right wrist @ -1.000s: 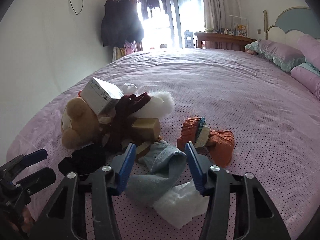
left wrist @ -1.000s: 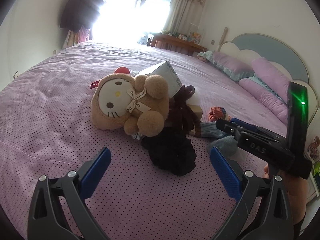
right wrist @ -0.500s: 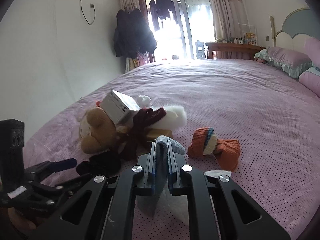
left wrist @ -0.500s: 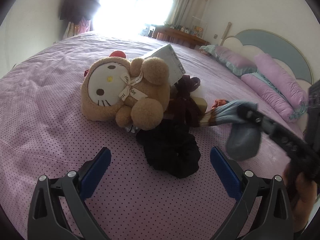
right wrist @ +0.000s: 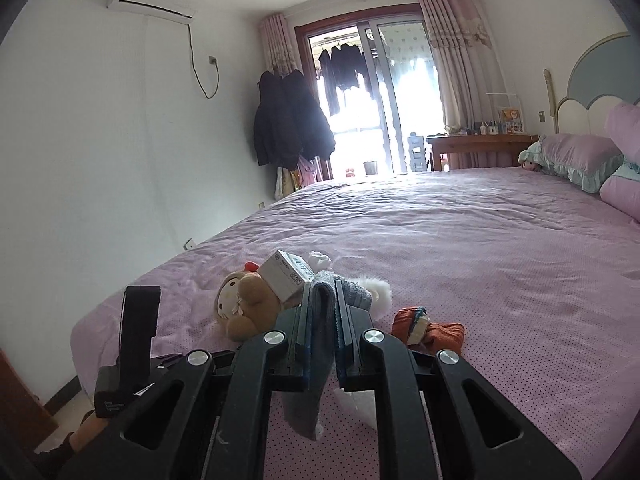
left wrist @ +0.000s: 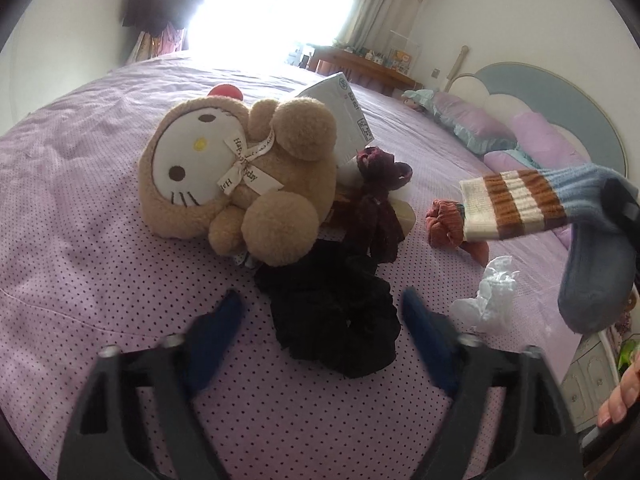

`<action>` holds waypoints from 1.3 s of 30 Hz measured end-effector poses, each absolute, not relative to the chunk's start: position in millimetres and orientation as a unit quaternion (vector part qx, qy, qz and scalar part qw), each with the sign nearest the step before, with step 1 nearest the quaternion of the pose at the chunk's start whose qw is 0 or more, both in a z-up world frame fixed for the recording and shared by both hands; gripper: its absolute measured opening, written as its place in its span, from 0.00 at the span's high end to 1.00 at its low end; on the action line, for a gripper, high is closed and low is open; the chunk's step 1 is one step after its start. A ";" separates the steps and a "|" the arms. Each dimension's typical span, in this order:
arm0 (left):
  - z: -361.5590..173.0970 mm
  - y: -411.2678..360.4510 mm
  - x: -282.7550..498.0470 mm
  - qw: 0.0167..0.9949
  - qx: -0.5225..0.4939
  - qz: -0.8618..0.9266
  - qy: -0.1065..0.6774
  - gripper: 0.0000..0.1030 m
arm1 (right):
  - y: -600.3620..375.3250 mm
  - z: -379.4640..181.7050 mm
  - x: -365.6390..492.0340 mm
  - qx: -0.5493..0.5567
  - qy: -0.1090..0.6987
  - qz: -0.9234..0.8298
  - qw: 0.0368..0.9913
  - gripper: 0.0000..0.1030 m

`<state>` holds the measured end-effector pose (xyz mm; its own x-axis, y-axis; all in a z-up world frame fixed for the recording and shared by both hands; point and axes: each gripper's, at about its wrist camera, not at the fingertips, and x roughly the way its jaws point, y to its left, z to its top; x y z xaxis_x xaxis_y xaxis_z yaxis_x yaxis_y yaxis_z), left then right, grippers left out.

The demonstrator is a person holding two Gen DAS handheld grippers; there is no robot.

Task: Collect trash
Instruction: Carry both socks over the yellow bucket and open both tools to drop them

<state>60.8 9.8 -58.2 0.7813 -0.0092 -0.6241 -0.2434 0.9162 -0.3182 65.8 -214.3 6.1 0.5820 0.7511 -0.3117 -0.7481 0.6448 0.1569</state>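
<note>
Up off the bed (right wrist: 460,240), the right tool (right wrist: 322,320) is clamped on a blue-grey sock (left wrist: 592,248), which hangs from it with its striped cuff out. The left tool (left wrist: 320,316) is closing around a black scrunchie (left wrist: 336,312), not yet touching. Crumpled white tissue (left wrist: 490,296) lies just beside, near the plush toy (left wrist: 240,176).

Bed (left wrist: 80,264) with pink dotted cover carries one pile, landmark the plush toy (left wrist: 240,176). Just in front of the plush: black cloth (left wrist: 332,316); beside it toward the headboard: maroon cloth (left wrist: 376,208), then orange sock (left wrist: 448,228) and white crumpled tissue (left wrist: 488,296). White box (left wrist: 340,116) leans behind the plush; pillows (right wrist: 576,160) lie far off at the headboard.
</note>
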 end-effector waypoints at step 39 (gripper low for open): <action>-56.0 -264.6 24.8 0.864 -0.086 -0.308 0.389 0.77 | -439.9 -37.2 -52.0 0.022 0.226 0.157 0.961 0.91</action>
<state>24.8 -264.6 -56.0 0.5079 -0.5986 -0.6195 0.4652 0.7959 -0.3876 -52.0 -439.9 -37.2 0.8484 0.3116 -0.4280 -0.2917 0.9498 0.1132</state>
